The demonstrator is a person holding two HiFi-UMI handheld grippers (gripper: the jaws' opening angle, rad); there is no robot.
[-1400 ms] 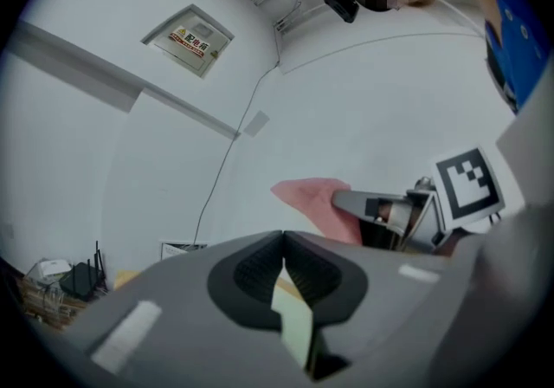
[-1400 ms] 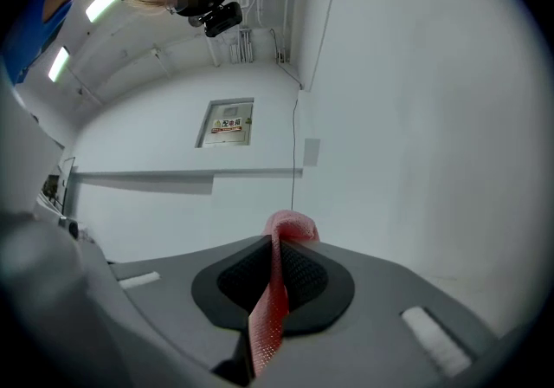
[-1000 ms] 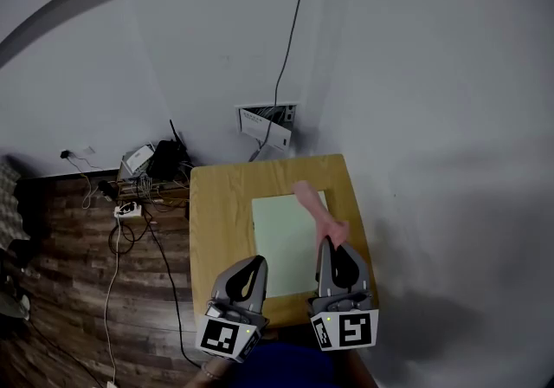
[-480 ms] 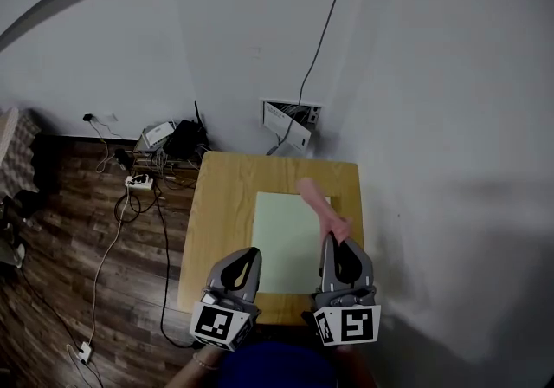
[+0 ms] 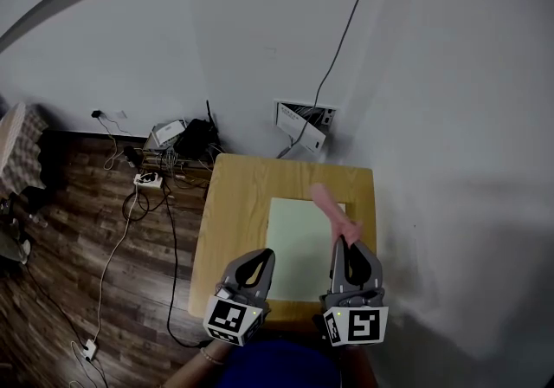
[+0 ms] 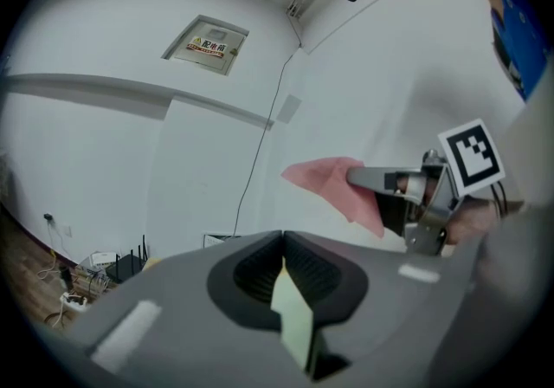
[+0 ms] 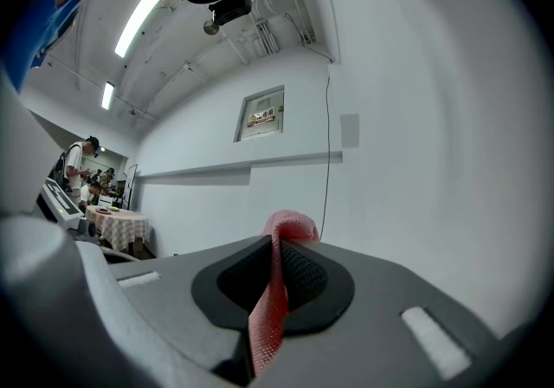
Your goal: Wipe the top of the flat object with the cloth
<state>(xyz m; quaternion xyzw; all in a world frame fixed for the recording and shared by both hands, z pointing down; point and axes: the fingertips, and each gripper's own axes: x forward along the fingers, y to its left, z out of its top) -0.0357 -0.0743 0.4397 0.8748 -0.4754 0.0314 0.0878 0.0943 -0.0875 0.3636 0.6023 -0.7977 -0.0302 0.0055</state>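
Near edge of the table [image 5: 227,204] is covered by both tools. The pale green flat object [image 5: 299,239] is seen below and ahead, between the two tools, in head view only. The pink cloth [image 5: 327,202] is pinched by the right gripper [image 5: 348,246] and sticks out past its tips. Jaws of the left gripper [image 6: 283,237] are pressed together. A green sliver [image 6: 293,317] in its slot can't be told as held or just seen through.

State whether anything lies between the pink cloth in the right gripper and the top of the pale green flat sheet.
Nothing visible does. The pink cloth, pinched by the right gripper, sticks out over the pale green flat sheet; the sheet's top is bare.
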